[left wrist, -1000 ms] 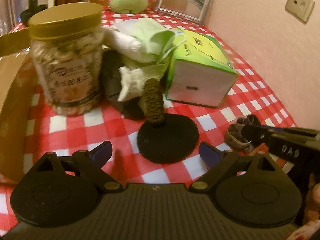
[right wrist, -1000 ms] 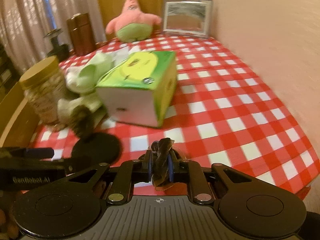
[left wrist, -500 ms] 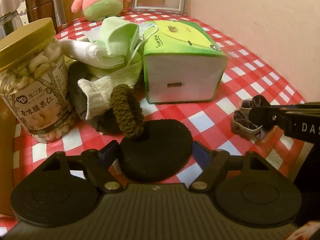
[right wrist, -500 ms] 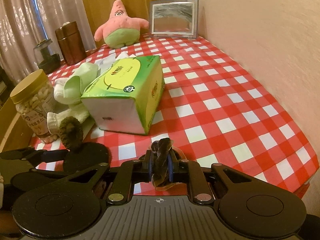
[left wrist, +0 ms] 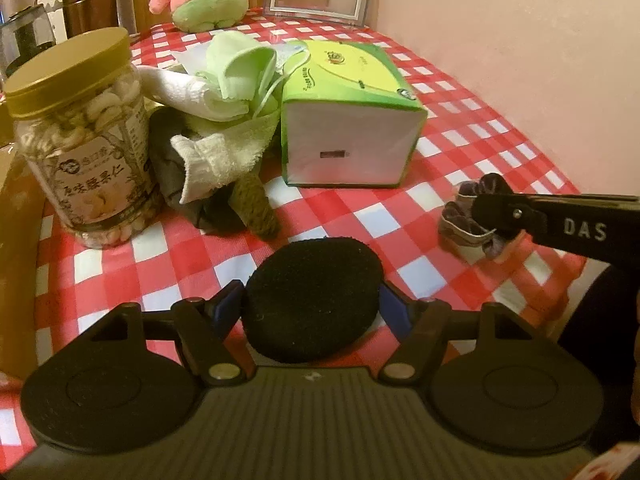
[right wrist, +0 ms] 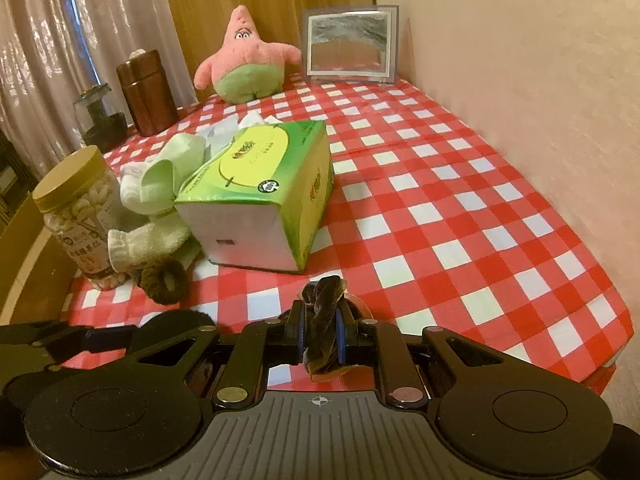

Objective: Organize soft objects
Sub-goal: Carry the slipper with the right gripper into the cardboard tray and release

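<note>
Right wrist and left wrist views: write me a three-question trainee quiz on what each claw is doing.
1. True or false: the right claw is shut on the dark scrunchie.
2. What lies between the fingers of the left claw?
A. the black round pad
B. the cashew jar
C. the tissue pack
3. Fill in: the olive hair tie leans against the pile of ___ beside the jar.

Key: 1 true; 2 A, with the claw open around it; 3 cloths.
</note>
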The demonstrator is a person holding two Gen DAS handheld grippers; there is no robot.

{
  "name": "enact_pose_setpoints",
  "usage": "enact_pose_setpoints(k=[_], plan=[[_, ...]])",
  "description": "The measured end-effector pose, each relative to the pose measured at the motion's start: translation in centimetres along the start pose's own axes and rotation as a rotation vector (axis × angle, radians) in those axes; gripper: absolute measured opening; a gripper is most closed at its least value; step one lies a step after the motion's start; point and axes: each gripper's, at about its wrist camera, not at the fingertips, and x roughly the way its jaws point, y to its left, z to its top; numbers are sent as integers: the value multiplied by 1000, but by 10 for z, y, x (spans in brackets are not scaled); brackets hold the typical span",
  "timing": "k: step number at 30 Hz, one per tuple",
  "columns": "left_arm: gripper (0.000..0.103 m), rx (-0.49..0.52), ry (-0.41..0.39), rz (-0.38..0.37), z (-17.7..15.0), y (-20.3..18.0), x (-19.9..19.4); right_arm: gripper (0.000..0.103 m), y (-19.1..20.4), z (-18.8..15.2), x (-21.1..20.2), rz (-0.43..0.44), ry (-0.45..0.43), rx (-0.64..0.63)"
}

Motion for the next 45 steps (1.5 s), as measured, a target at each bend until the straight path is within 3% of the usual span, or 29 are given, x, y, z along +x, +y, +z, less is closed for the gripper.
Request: enact_pose_setpoints(k=[10,16,24,27,32,40,41,43,44,45], plan=[[70,-69,-76,35,6,24,-51,15,19,7,-23,60,-28,-28],[70,-76,-133,111,16,60,-101,15,58,22,-36,215,-51,-90],[70,-125,-159,298,16,150,-167,15,159,39,-32,498,-32,-209],[70,-150,-137,352,10,185,-174,15,199,39,-22,552,-22,-270],[70,-189,-103,375,-7,235,-172,15,254,32,8,592,17,-341],[72,-243,-96,347,-23,274,-153,16,287,17,54,596,70,-379],[74,-248,-98,346,-25,277,-150,17,290,16,59,597,78,-381],[83,-254,-102,354,-27,282,-144,38,294,15,66,594,87,-388],[88,-256,-106,360,-28,283,-143,59,294,14,68,593,83,-385],[88,-259,-109,364,-28,285,-142,67,293,14,67,599,75,-377]])
